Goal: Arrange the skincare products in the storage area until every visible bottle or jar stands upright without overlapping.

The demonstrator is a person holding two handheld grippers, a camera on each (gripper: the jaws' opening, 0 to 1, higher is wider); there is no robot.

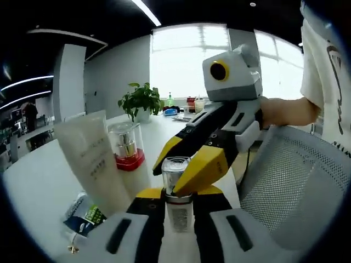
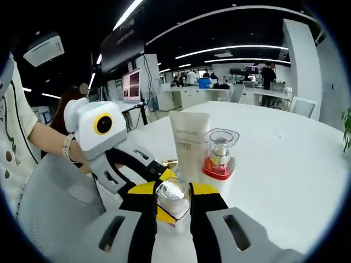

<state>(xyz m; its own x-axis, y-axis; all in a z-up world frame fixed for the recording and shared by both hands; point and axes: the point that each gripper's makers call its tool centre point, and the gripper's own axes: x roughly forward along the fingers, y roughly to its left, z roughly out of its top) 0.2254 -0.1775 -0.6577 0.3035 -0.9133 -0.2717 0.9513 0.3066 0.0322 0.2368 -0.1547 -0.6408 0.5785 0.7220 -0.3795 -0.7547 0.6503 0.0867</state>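
Left gripper view: the left claw (image 1: 179, 204) is clamping its yellow-and-black jaws onto a small clear bottle (image 1: 176, 189) with a glossy transparent cap, holding it upright near the table's (image 1: 33, 181) edge. The right claw (image 1: 186, 164) is reaching in from the right, its yellow tips closing around that same cap. Just beside them, a tall matte white tube (image 1: 93, 159) is standing up, with a clear-capped jar with a red base (image 1: 127, 147) right behind it. A green-and-blue packet (image 1: 82, 216) is lying flat by the edge.

Right gripper view: the right claw (image 2: 173, 211) is gripping the bottle (image 2: 173, 198) from above, silvery top showing. The left claw (image 2: 156, 175) is angling in from the left, a hand (image 2: 82, 156) holding it. The tube (image 2: 189, 143) and jar (image 2: 220, 156) are standing side by side on the smooth white table (image 2: 285, 164).
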